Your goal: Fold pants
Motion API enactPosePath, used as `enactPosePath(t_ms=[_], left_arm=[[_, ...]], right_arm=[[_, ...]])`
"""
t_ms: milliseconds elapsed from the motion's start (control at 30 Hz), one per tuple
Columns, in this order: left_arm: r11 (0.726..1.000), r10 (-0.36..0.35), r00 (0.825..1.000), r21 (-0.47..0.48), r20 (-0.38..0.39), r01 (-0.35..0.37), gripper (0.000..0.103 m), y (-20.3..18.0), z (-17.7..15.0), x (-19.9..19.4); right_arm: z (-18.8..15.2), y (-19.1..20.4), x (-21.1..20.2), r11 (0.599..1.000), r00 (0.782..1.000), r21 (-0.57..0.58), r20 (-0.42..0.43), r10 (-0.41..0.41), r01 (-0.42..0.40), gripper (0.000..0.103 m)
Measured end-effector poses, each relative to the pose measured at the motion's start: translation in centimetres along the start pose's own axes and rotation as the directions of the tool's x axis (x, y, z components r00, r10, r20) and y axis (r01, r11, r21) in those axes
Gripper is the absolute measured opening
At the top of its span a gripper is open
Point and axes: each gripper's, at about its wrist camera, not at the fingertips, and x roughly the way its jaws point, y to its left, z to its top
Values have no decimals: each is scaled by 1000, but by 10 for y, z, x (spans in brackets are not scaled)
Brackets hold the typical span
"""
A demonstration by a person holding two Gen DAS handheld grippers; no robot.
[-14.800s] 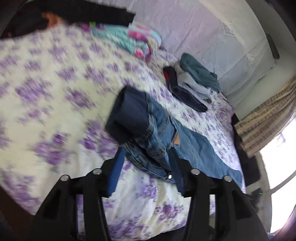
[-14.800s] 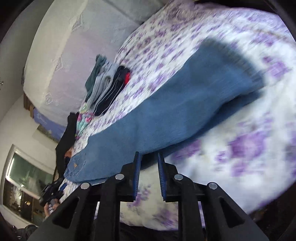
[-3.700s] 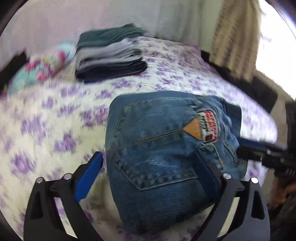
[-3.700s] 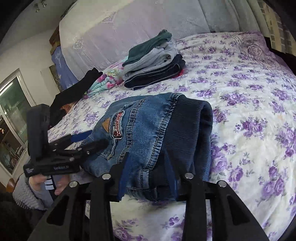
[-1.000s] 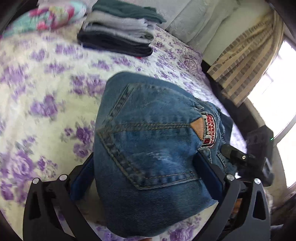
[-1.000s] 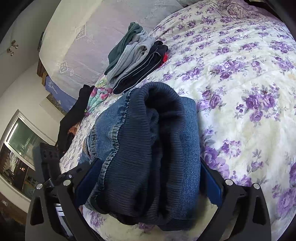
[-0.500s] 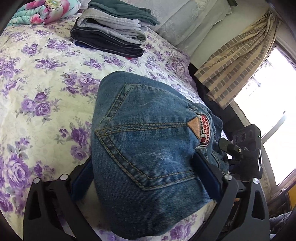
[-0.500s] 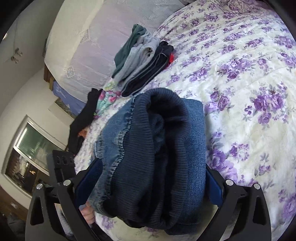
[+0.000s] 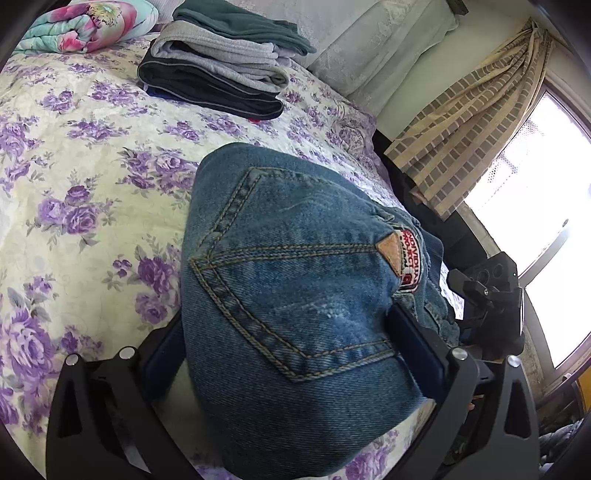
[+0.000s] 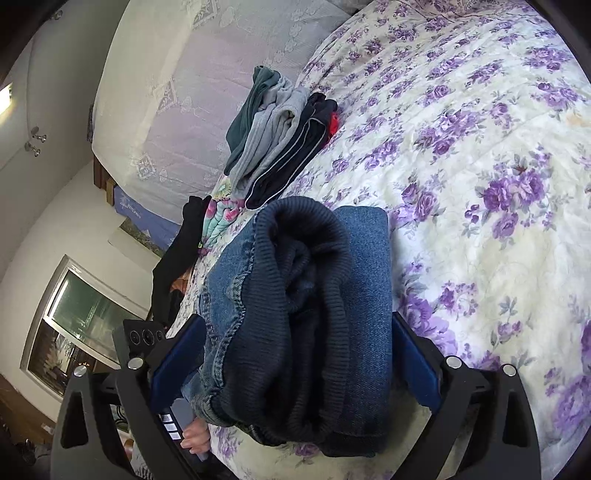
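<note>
Two grippers' fingers (image 9: 162,354) half-hidden, folded jeans (image 9: 295,295)

A bed under a cream bedspread (image 9: 92,206) printed with purple flowers carries a stack of folded clothes (image 9: 221,70) at its far side — green on grey on black — with a bright floral bundle (image 9: 85,26) to its left and a striped curtain (image 9: 476,122) by the window at far right.
</note>
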Motion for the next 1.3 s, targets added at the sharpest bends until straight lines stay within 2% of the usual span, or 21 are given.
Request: enactPosePath(t_ms=[200, 300, 400, 500, 733, 933, 1300], left_arm=[[1000, -25, 1000, 3, -13, 25, 99, 2, 0, -1], [1000, 19, 1000, 24, 3, -19, 99, -2, -2, -1], [995, 78, 997, 58, 7, -79, 99, -11, 0, 2], [993, 98, 995, 61, 10, -99, 99, -13, 1, 3], [981, 159, 986, 106, 52, -164, 99, -22, -3, 2], [976, 177, 982, 119, 72, -184, 99, -24, -5, 0], [968, 201, 975, 132, 91, -212, 99, -29, -8, -1]], right_arm=[[8, -4, 2, 999, 1000, 52, 8, 9, -9, 98], [14, -5, 6, 997, 1000, 81, 5, 21, -21, 99], [12, 2, 9, 1000, 1000, 20, -5, -10, 10, 98], [9, 4, 12, 999, 999, -19, -10, -47, 46, 93], [8, 8, 20, 995, 995, -36, -35, -97, 95, 93], [6, 11, 23, 991, 991, -40, -28, -128, 127, 93], [5, 11, 25, 990, 990, -43, -27, -137, 136, 94]])
